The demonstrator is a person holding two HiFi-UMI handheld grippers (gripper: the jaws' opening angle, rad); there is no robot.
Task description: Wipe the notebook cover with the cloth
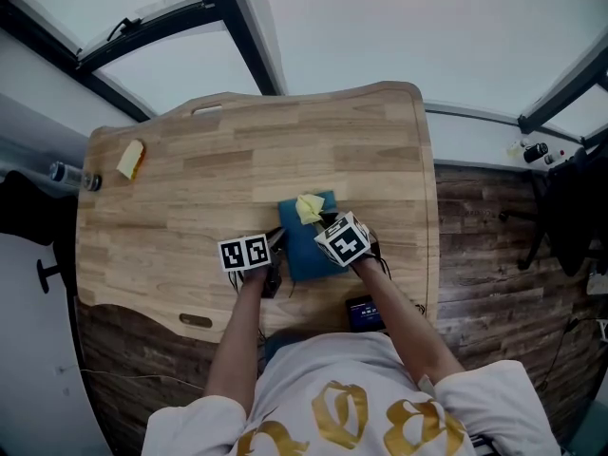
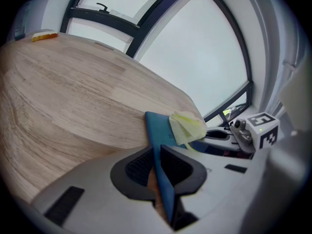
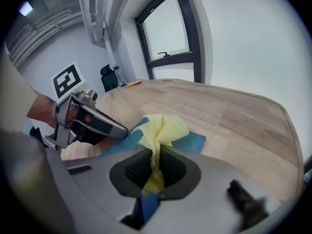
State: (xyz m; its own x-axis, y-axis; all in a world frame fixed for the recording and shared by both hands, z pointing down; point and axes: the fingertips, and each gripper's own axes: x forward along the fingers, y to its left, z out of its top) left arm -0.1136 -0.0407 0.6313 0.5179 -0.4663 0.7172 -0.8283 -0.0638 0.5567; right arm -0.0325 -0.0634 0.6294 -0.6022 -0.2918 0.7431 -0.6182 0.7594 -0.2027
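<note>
Tabletop [image 1: 190, 207] lies bare around the notebook [image 1: 302, 252], yellow object [image 1: 130, 159] well apart.

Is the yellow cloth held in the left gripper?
No, the left gripper is clamped on the edge of the blue notebook, while the yellow cloth sits pinched in the right gripper.

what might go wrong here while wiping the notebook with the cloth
1. The left gripper pinches only a thin edge of the notebook, so a sideways wipe may make it pivot or slip out.
2. The right gripper holds the cloth as a small bunched wad. Little of it reaches past the jaws, so the hard tips might scrape the cover, or the cloth could pull free.
</note>
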